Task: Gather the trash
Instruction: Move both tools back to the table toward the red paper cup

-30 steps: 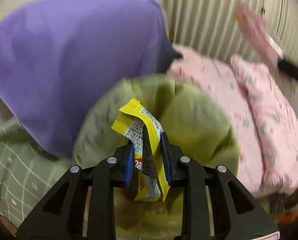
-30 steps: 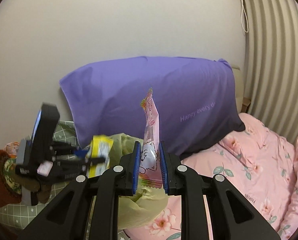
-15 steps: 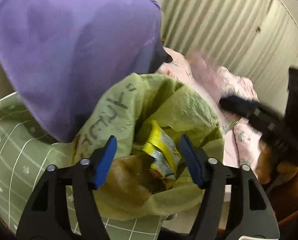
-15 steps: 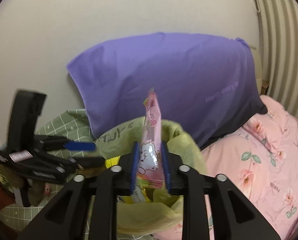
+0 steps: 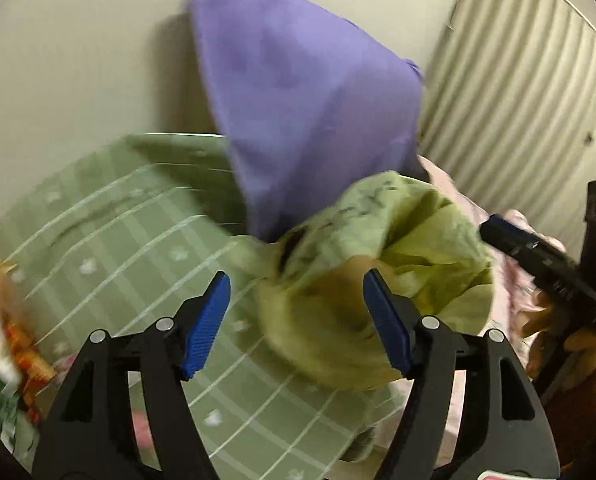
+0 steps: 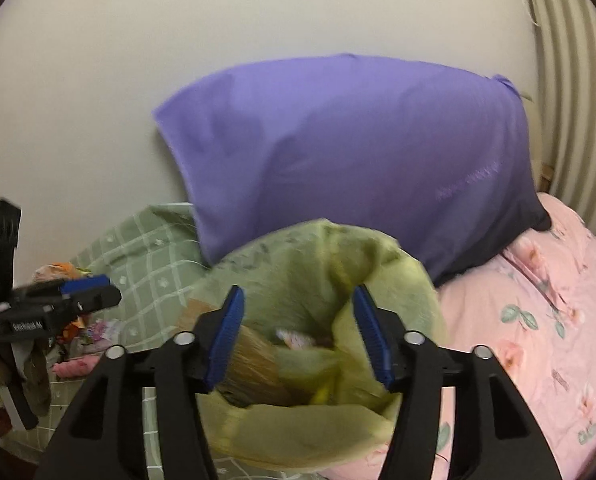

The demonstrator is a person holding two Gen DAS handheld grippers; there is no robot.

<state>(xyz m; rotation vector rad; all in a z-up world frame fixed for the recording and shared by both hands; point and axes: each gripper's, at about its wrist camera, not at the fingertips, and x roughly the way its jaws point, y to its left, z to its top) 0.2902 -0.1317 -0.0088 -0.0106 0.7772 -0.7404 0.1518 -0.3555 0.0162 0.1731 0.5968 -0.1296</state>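
While your two pairs of tongs hung over the bed, the biggest thing ahead of them was the purple pillow, propped against the wall beyond both. Below it and out to the left of the left gripper lay the green checked sheet; to the right of the right gripper spread the pink floral quilt.

Next in size was the yellow-green trash bag, its mouth gaping directly under the right gripper's tips and just ahead and right of the left one's. You should have judged it thin, limp film: it would crumple rather than stand, so the rolled rim on the near side looked the place to pinch if it needed moving.

Your right jaws had just sprung wide, with nothing between the blue pads; the pink wrapper lay loose inside the bag below them, beside something brown and a scrap of yellow. Your left jaws had also opened and stood moderately wide, empty.

Smallest were the leftovers: an orange snack packet at the far left of the left tongs, and pink scraps on the sheet beyond the right tongs' left side. Such wrappers seemed weightless, slick and crinkly, best nipped by a flat sealed edge, gently.
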